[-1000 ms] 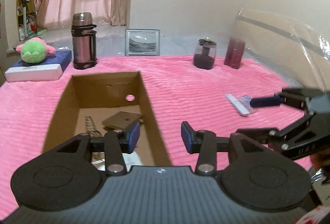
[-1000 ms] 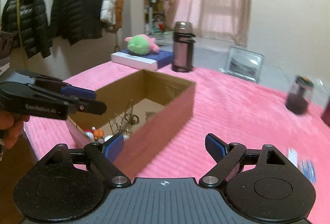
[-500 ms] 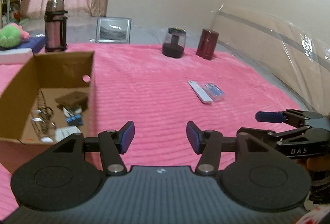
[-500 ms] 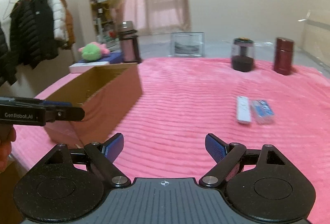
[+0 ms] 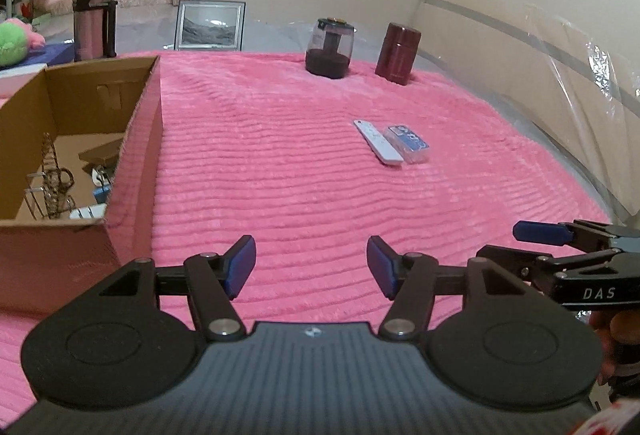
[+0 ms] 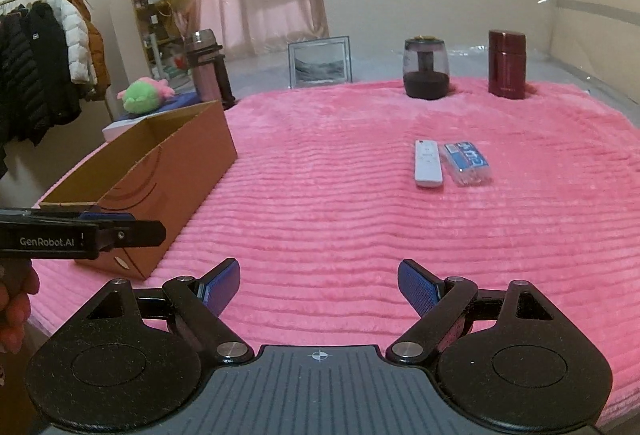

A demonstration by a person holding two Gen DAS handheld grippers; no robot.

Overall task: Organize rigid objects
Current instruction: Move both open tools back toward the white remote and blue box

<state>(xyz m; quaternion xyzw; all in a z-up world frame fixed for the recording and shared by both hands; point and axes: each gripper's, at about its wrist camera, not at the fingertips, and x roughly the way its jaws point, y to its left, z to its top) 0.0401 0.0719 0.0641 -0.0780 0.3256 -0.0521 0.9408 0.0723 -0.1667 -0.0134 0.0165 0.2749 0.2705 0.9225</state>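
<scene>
A white remote [image 5: 378,142] [image 6: 428,163] and a clear case with a blue label [image 5: 408,143] [image 6: 466,163] lie side by side on the pink blanket [image 5: 300,163], far ahead of both grippers. A cardboard box [image 5: 80,139] [image 6: 160,171] at the left holds a wire rack [image 5: 50,183] and several small items. My left gripper [image 5: 308,267] is open and empty above the blanket, beside the box's near corner. My right gripper [image 6: 318,283] is open and empty, low over the blanket; it also shows in the left wrist view [image 5: 540,235].
A dark glass jar [image 5: 330,49] [image 6: 427,73], a maroon canister [image 5: 398,53] [image 6: 507,63], a framed picture [image 5: 211,25] [image 6: 320,61] and a steel thermos [image 5: 95,19] stand along the blanket's far edge. A green plush [image 6: 145,97] lies on a book. Plastic sheeting [image 5: 540,67] rises at right.
Both grippers have swung right, away from the box, and now face the remote and the case. The box has moved to the left in both views. Both stay open and empty.
</scene>
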